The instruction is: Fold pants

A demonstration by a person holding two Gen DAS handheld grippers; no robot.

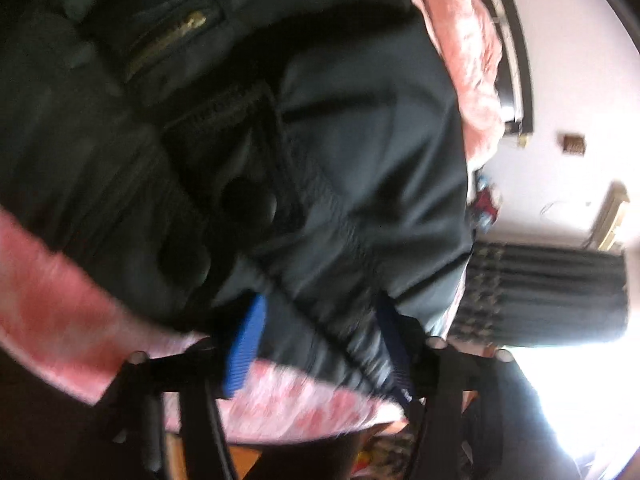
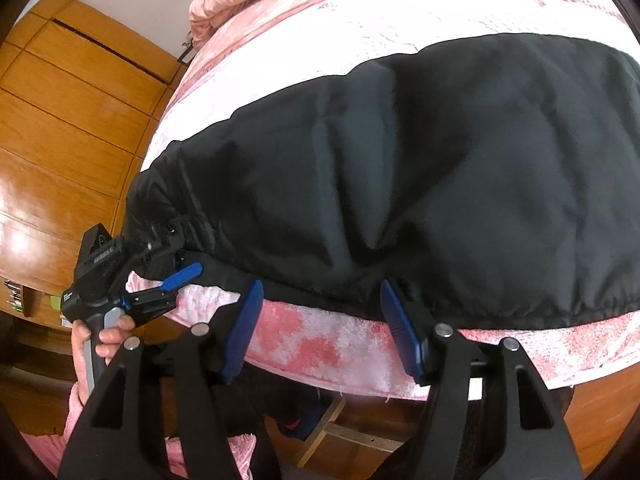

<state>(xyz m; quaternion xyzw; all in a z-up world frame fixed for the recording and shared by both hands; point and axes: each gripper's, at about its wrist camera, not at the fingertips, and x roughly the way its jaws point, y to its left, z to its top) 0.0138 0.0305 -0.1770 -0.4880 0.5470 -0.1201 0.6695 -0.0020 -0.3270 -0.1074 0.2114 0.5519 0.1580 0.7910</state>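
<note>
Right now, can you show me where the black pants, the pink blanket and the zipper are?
black pants [image 2: 420, 168], right wrist view, middle of the spread cloth
pink blanket [image 2: 328, 336], right wrist view, near edge below the pants
zipper [image 1: 168, 40], left wrist view, brass teeth

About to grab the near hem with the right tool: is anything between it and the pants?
Nothing visible. The right tool stands open just short of the black pants, whose near edge lies bare along the pink bedspread. The left tool is off to the left at the pants' corner, clear of that path.
</note>
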